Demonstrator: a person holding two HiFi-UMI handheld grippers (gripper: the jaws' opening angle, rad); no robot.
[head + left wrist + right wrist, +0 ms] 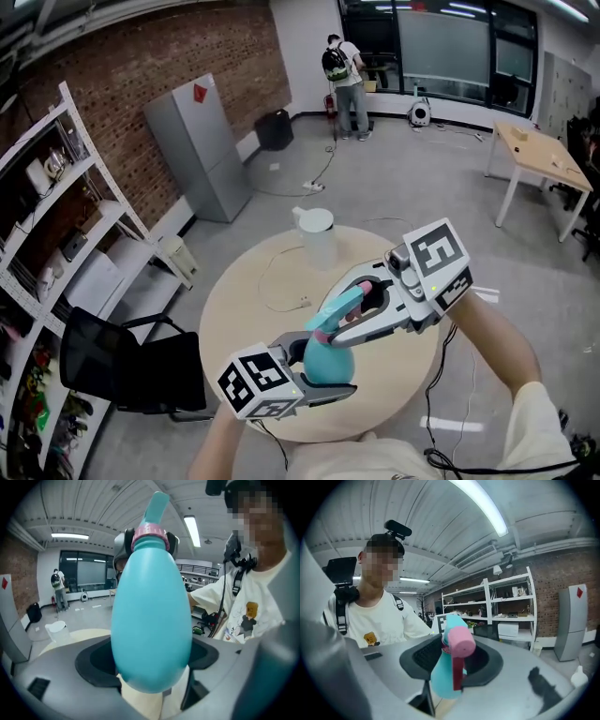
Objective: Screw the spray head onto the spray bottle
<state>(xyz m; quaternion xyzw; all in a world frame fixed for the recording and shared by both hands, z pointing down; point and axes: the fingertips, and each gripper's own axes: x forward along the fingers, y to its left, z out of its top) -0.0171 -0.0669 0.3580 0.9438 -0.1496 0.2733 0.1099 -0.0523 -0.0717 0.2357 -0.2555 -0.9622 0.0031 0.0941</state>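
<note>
The teal spray bottle (328, 364) is held above the round table, with my left gripper (319, 367) shut on its rounded body (152, 611). The spray head (339, 305) sits on the bottle's neck, teal with a pink collar (150, 529) and a pink nozzle (459, 641). My right gripper (352, 309) reaches in from the right, and its jaws close on the spray head from both sides. In the right gripper view a dark red trigger (458, 677) hangs below the nozzle between the black pads (485, 660).
The round wooden table (244, 309) carries a white lidded jug (316, 234) and a thin cable (281, 291). A black chair (122, 366) stands at its left. White shelves (56, 234) line the brick wall, and a grey cabinet (202, 145) stands beyond. A person (349, 80) stands far back.
</note>
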